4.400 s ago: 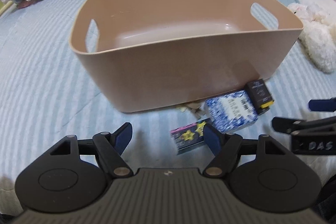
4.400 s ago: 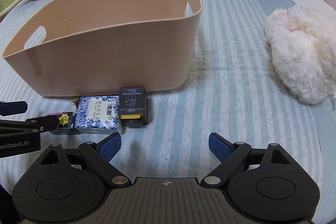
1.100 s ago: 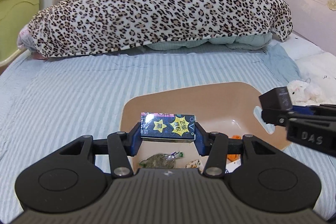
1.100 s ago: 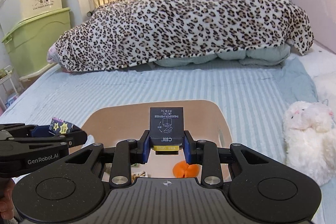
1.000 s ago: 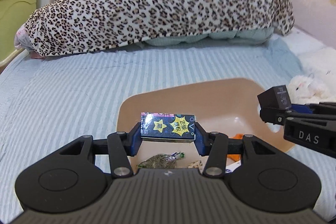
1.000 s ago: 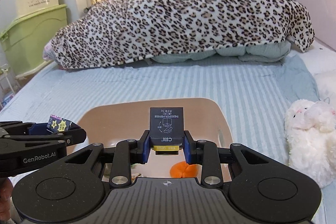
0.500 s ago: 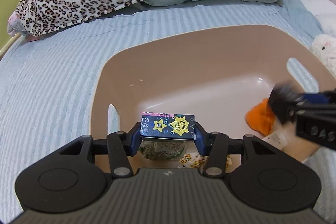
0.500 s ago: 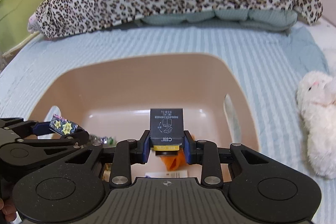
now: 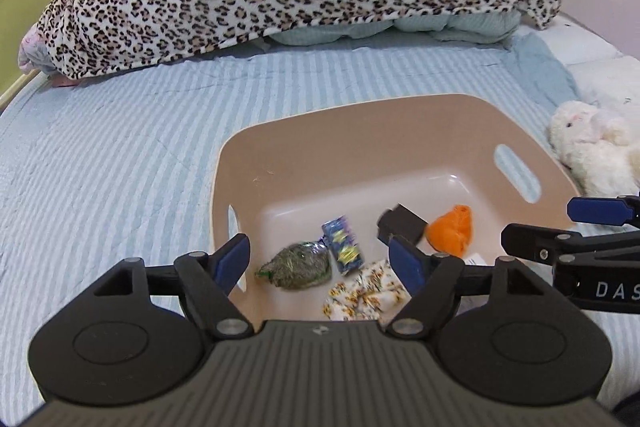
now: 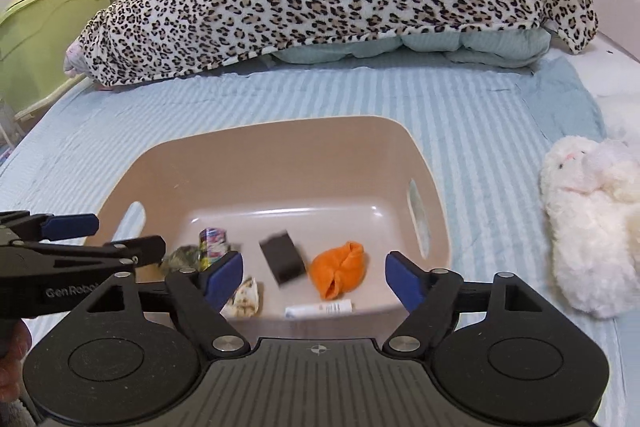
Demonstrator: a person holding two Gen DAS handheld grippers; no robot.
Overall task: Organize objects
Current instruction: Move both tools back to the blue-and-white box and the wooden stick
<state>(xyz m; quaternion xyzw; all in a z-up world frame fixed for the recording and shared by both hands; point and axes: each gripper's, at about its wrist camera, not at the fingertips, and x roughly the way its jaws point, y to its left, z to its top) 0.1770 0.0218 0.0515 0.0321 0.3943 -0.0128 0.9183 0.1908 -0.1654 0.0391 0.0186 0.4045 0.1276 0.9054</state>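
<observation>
Left wrist view: left claw (image 9: 322,261) and right claw (image 10: 312,277) both gape wide and empty over the tub (image 9: 360,119), star-printed box (image 9: 343,245) and black box (image 10: 282,261) blurred below inside it, each nearest its own claw.

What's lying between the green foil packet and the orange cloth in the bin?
In the left wrist view, the starred blue box and the black box lie between the green foil packet and orange cloth.

Black box (image 10: 283,260) and starry packet (image 9: 343,245) motion-blurred; white tube (image 10: 319,307) partly hidden behind basket rim (image 10: 256,131)
</observation>
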